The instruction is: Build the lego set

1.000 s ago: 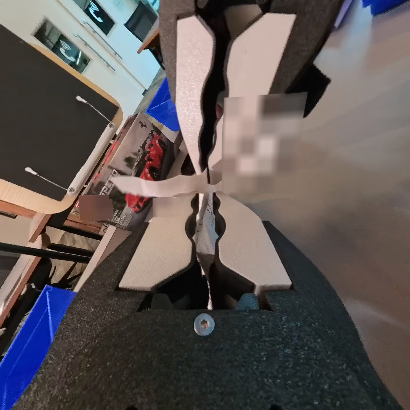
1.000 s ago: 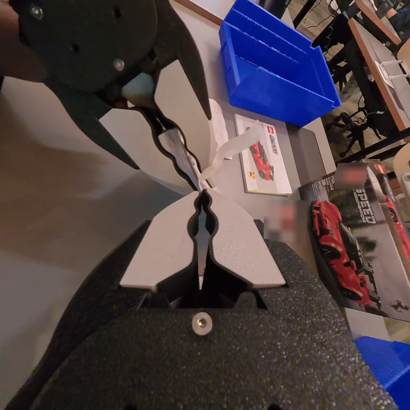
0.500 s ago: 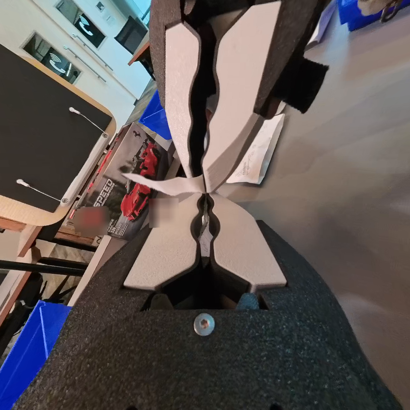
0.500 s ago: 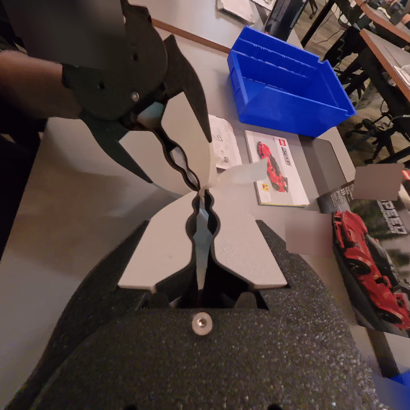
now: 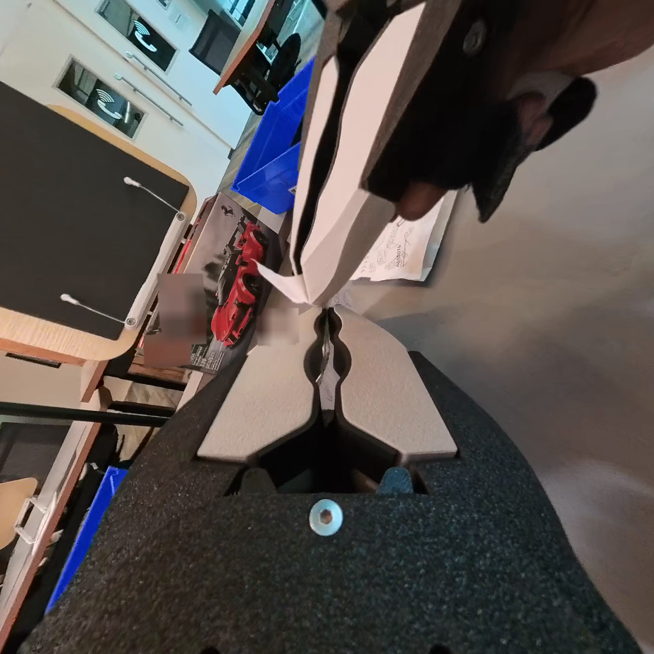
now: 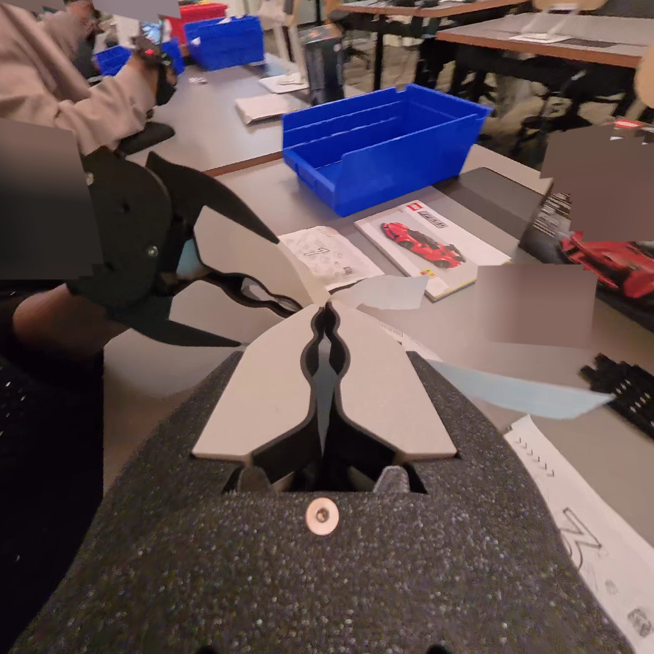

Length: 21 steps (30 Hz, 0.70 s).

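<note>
Two hand-held grippers meet tip to tip above a grey counter [image 6: 219, 141], each clenched on a piece of a white paper packet. The left gripper [image 5: 326, 313] has its pale fingers [image 5: 272, 400] pressed together on a crumpled sliver of printed paper [image 5: 325, 354] that runs down the slot between them. The right gripper [image 6: 325, 310] comes in at an angle to it, its jaws clamped on a thin pale strip of paper [image 6: 389, 292] that flares out just beyond its tips toward its right; a second pale strip [image 6: 513, 393] sticks out past its right finger. A hand [image 5: 417, 201] shows against the right gripper's black body in the left wrist view. Just beyond the tips on the counter lies a white printed paper bag [image 6: 329, 254], and beside it to the right a booklet with a red car on its cover [image 6: 431, 244]. Farther to the right rests a dark box picturing a red car [image 6: 608, 262], with black toy bricks [image 6: 623, 389] nearer. Beyond the booklet stands an open blue bin [image 6: 382, 148]. Farther off are more counters [image 6: 541, 42], other blue bins [image 6: 226, 42], chairs and a person's sleeve [image 6: 70, 99].
</note>
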Available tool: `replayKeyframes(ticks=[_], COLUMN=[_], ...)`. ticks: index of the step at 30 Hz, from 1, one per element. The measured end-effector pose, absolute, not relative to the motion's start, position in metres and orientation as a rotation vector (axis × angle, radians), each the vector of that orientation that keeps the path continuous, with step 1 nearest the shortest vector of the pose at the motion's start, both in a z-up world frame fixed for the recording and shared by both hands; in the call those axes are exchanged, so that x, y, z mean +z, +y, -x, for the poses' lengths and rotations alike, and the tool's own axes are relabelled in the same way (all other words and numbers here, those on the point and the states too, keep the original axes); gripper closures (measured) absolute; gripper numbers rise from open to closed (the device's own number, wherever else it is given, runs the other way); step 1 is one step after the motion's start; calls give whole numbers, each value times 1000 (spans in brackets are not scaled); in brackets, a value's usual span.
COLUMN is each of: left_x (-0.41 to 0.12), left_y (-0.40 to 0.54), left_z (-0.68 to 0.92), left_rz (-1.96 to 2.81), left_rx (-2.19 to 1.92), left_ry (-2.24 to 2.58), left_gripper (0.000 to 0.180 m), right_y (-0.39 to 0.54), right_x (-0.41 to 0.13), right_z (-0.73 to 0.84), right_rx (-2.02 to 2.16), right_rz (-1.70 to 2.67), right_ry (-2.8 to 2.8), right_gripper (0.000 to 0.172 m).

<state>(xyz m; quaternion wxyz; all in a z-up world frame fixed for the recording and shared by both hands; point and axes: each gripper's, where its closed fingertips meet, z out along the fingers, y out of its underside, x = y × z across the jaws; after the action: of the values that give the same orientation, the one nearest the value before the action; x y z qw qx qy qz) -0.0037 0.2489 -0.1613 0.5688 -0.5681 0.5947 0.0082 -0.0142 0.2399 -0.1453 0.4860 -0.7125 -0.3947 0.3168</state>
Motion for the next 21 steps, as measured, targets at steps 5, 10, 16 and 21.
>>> replayKeyframes(ticks=[5, 10, 16, 21], left_x=[-161, -159, -164, -164], left_y=[240, 237, 235, 235], left_z=[-6, -9, -10, -12], left_rz=[1278, 1275, 1309, 1339], left_rx=[74, 13, -7, -34], left_ry=[1423, 1465, 1463, 1452], left_gripper=[180, 180, 180, 180], right_y=[257, 255, 263, 266], right_x=[-146, -149, -149, -145], right_z=[-12, -18, -27, -31], right_rx=[532, 629, 583, 567], right_rz=[1766, 1792, 1798, 1779], right_ry=[-761, -708, -683, -663], right_gripper=[172, 172, 172, 172])
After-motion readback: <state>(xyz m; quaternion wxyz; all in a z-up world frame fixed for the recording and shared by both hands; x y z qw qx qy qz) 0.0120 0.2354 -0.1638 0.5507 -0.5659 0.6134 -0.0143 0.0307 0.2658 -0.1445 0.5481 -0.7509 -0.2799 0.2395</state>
